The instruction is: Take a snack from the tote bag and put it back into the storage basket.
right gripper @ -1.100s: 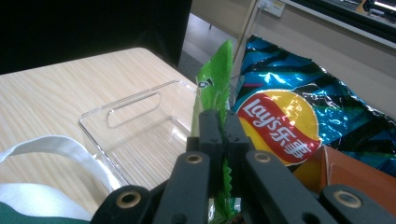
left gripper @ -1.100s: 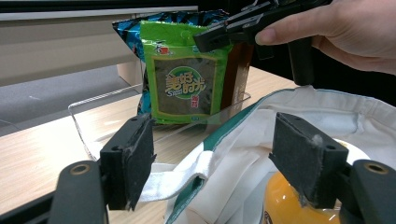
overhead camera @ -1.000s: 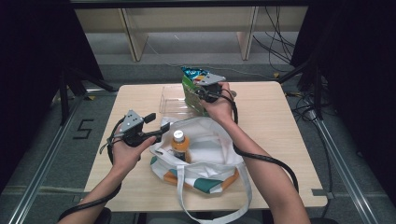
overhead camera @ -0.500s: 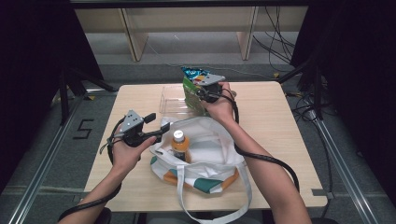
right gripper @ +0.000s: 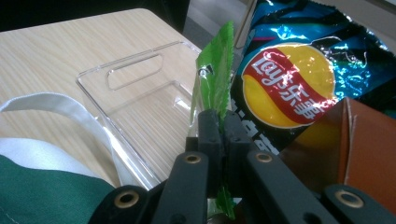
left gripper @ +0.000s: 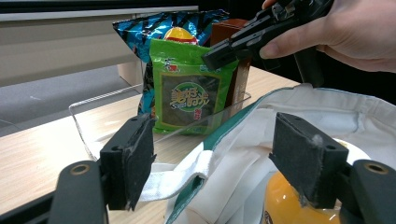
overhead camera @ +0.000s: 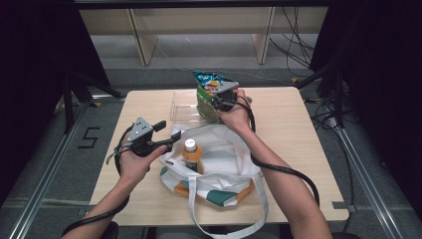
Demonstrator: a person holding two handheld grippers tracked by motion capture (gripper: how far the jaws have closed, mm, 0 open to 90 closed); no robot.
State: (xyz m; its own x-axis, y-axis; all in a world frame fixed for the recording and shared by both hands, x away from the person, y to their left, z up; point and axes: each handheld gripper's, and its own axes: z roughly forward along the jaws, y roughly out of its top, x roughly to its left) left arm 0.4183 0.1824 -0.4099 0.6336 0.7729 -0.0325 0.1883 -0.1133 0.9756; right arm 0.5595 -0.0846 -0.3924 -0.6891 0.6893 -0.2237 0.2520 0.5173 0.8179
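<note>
1. My right tool [right gripper: 219, 126] is clenched on the top edge of the green snack packet [left gripper: 194, 93]; in the right gripper view the thin green film stands pinched between the two black jaws, which sit pressed together.
2. That packet stands upright in the clear plastic tray [overhead camera: 183, 105] at the far middle of the desk [overhead camera: 298, 129]; just behind it I see a blue crisp bag [right gripper: 299, 70], and a brown box [right gripper: 369, 149] stands beside them.
3. My left tool [overhead camera: 166, 133] is released, its jaws spread wide apart; in the left gripper view they frame the rim of the white tote bag [overhead camera: 224, 159] without gripping the cloth; whether either pad touches it I cannot tell.
4. The tote lies open on the near half of the desk, green and orange at its base; an orange drink bottle [overhead camera: 191, 154] with a white cap stands inside it; one long strap hangs over the near edge.
</note>
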